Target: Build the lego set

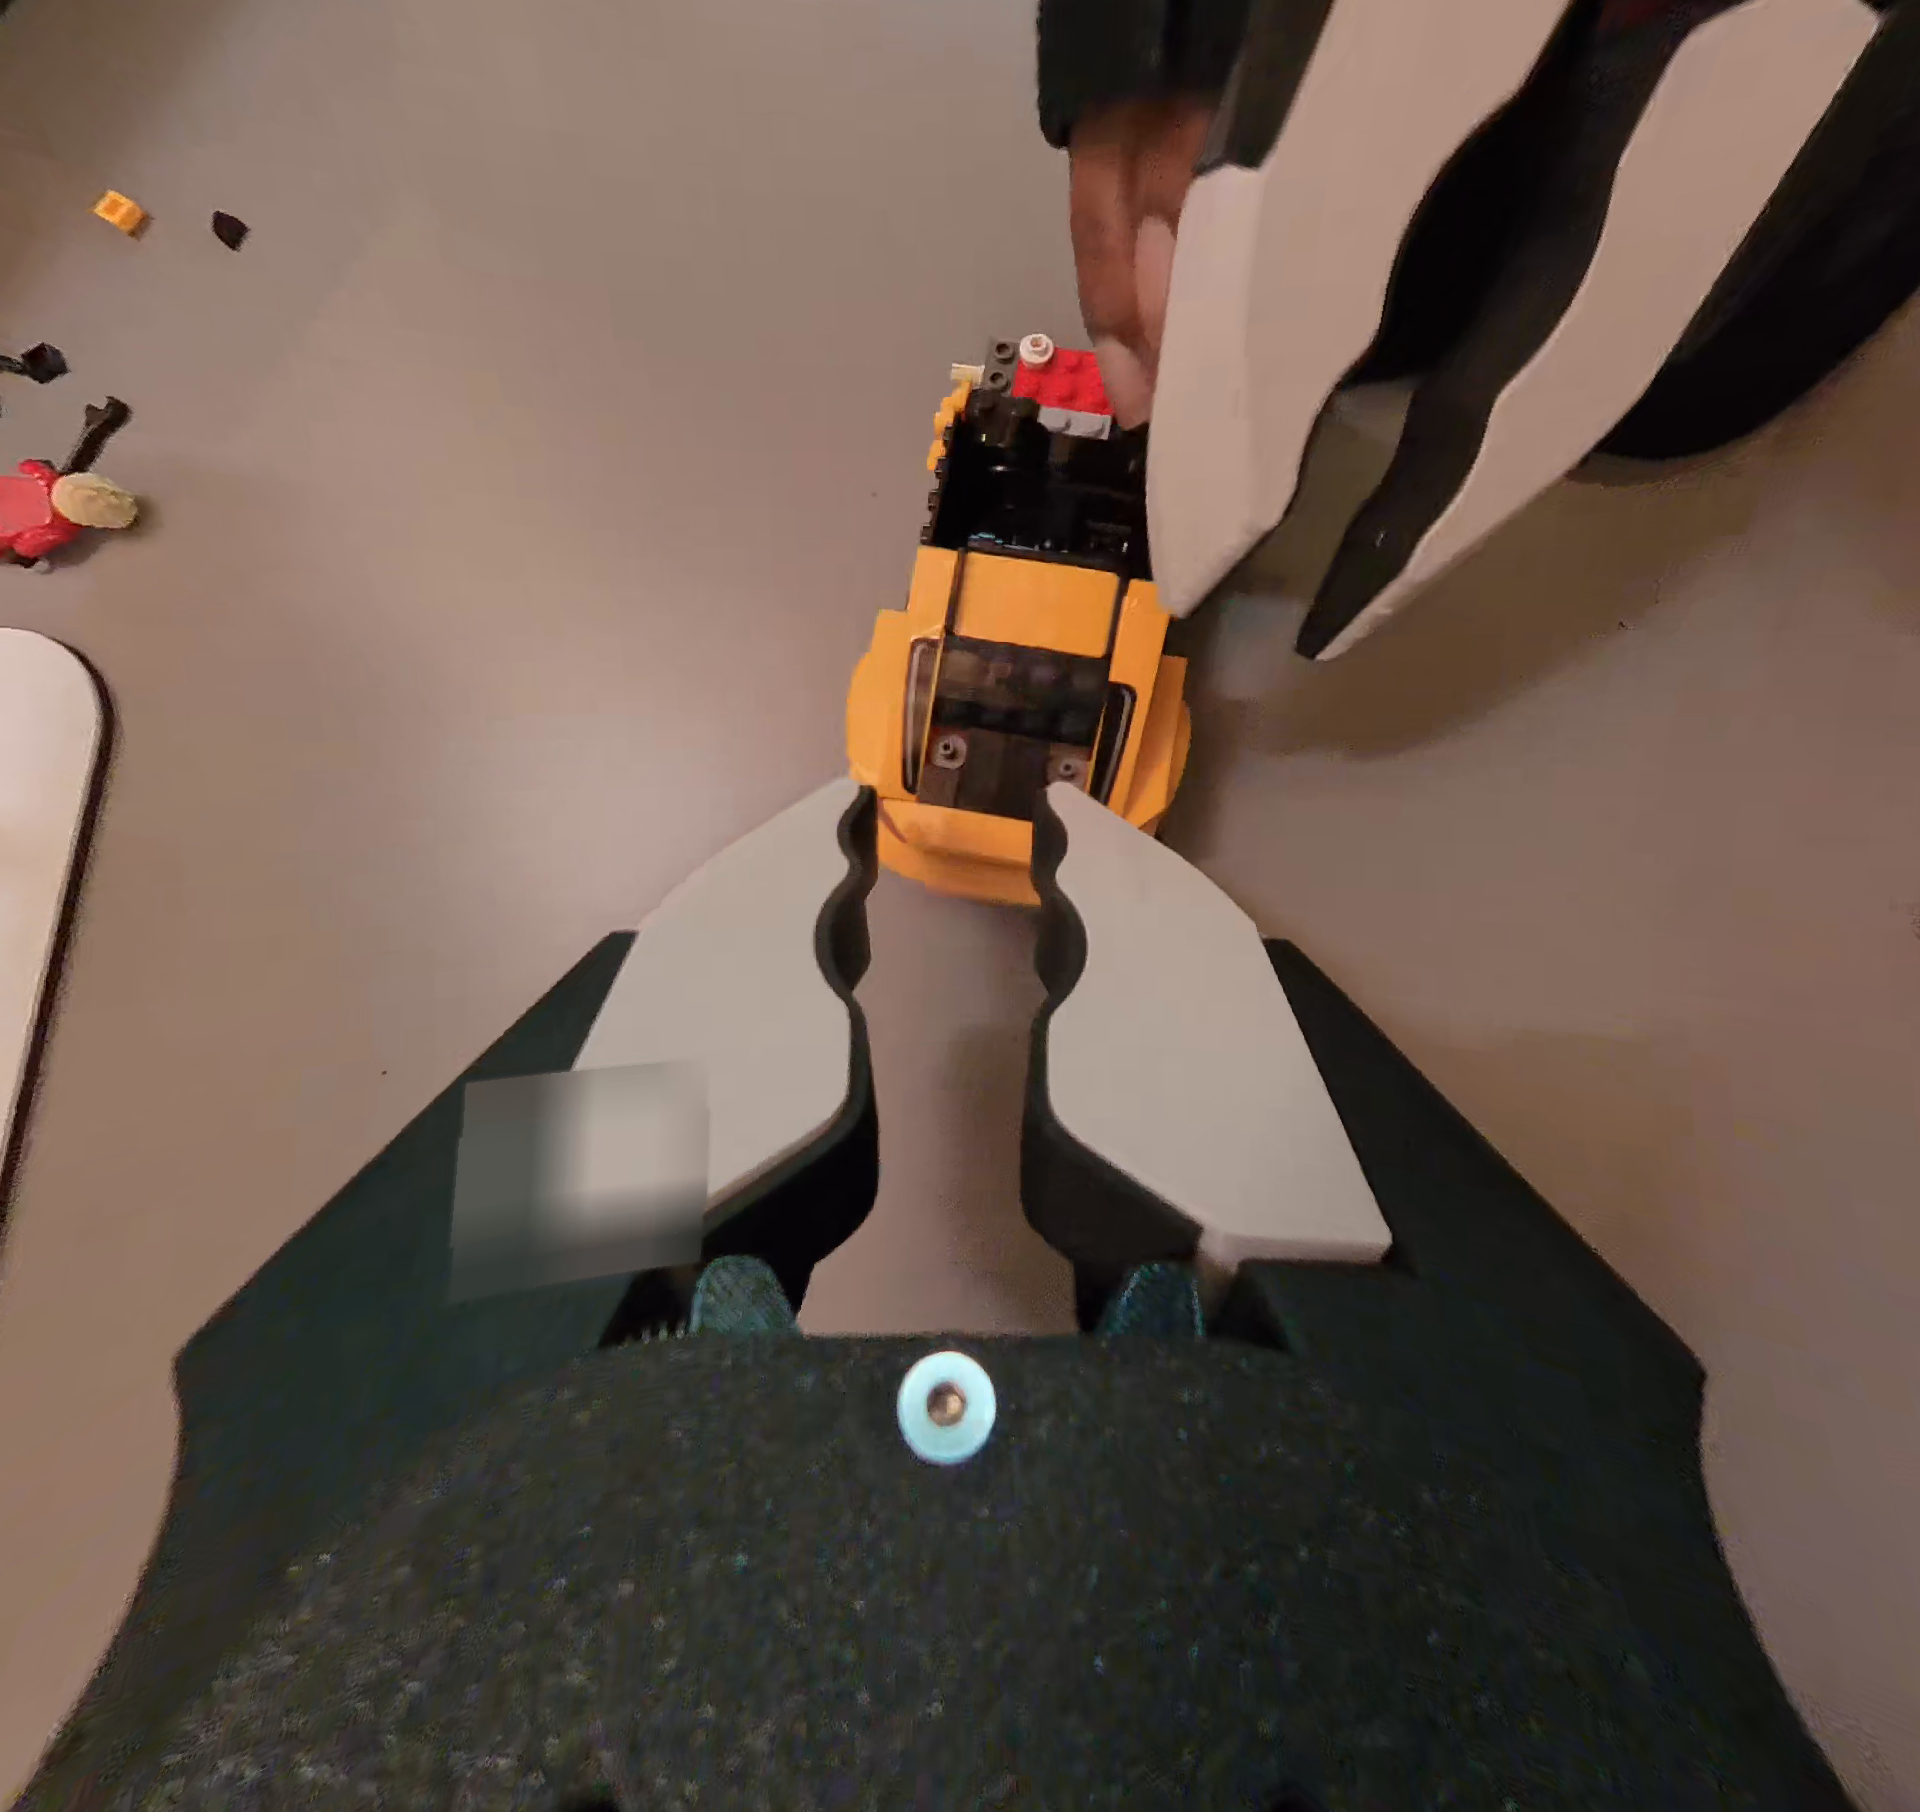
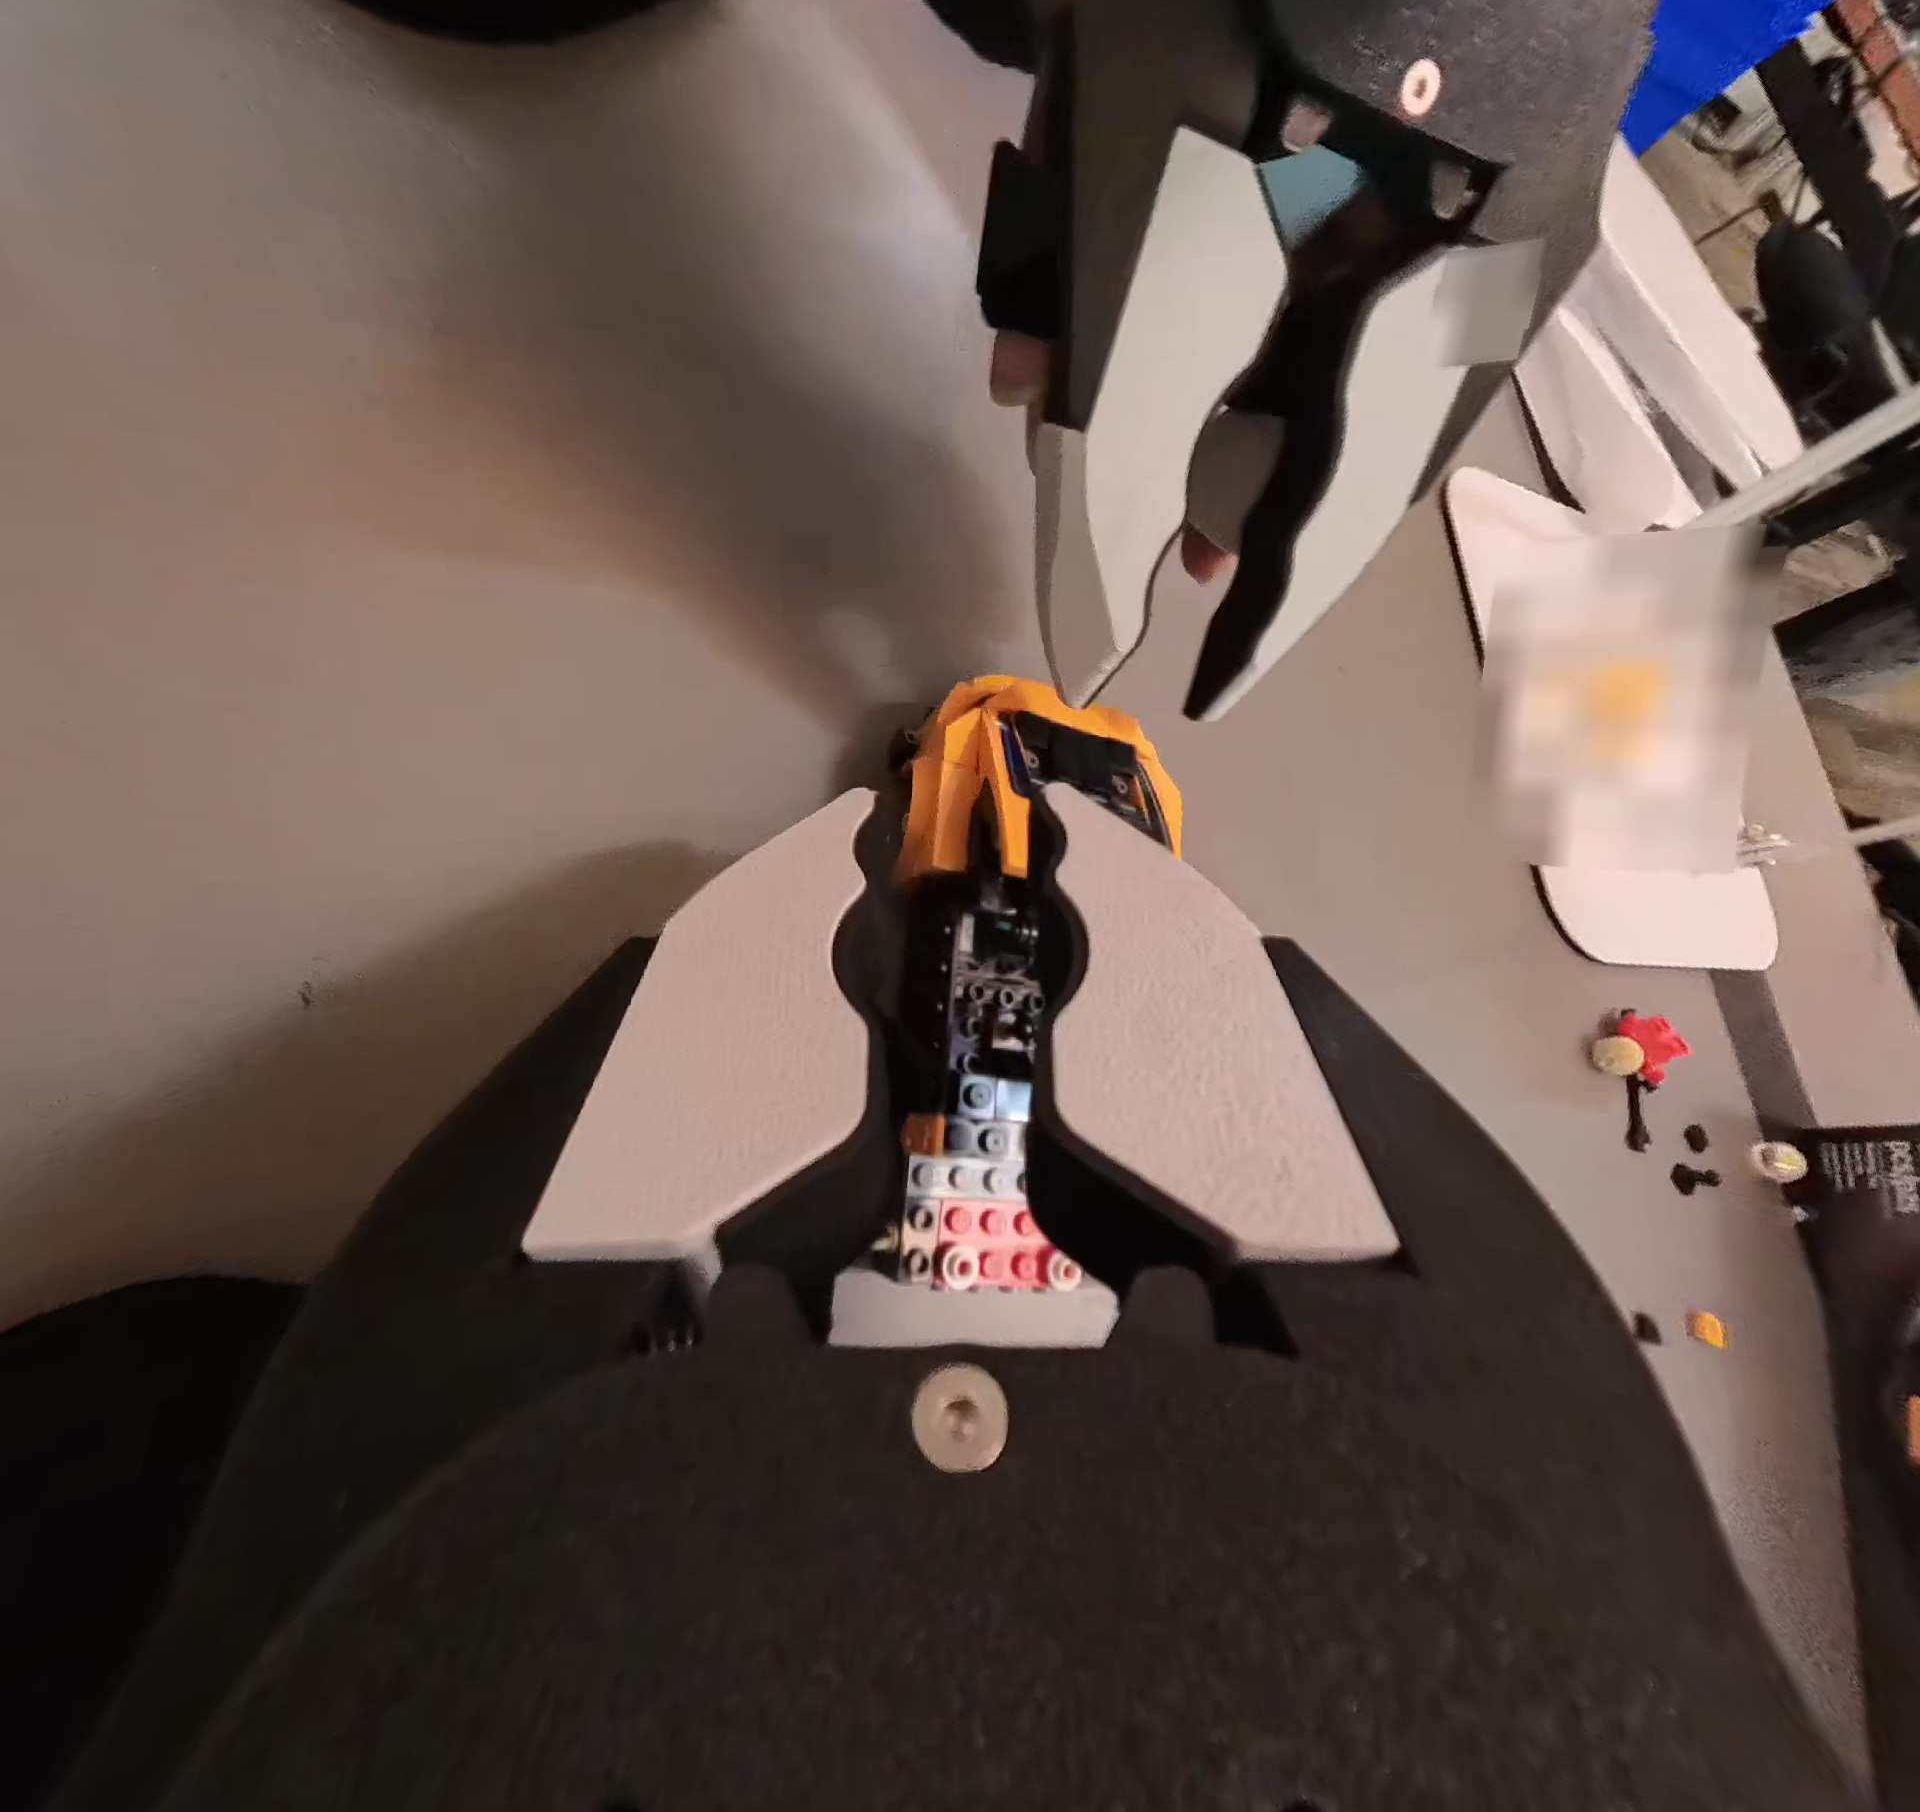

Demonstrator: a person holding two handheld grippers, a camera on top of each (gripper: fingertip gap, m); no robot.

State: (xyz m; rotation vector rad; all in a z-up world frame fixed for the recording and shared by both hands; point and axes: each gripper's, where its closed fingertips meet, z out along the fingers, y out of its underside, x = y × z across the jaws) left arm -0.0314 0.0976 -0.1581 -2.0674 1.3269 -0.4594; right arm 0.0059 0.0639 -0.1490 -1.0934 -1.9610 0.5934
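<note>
**Brick car between two tools on the grey desk**

An orange and black toy car built of plastic bricks (image 1: 1013,682), with grey and red bricks at its rear, sits on the plain grey desk (image 1: 520,619), about mid-desk. The right tool (image 2: 956,806) straddles the car lengthwise; its grey fingers (image 2: 1143,983) close around the black middle section, seemingly pinching it, though the contact itself is blurred. The left tool (image 1: 951,801) is spread at the car's orange nose, one tip over the bonnet, its pads not pressing. At nine o'clock from the car in the left wrist view lie small loose bricks (image 1: 120,209) and a red toy figure (image 1: 42,515); a white rounded board (image 1: 42,827) lies at eight o'clock.
</note>
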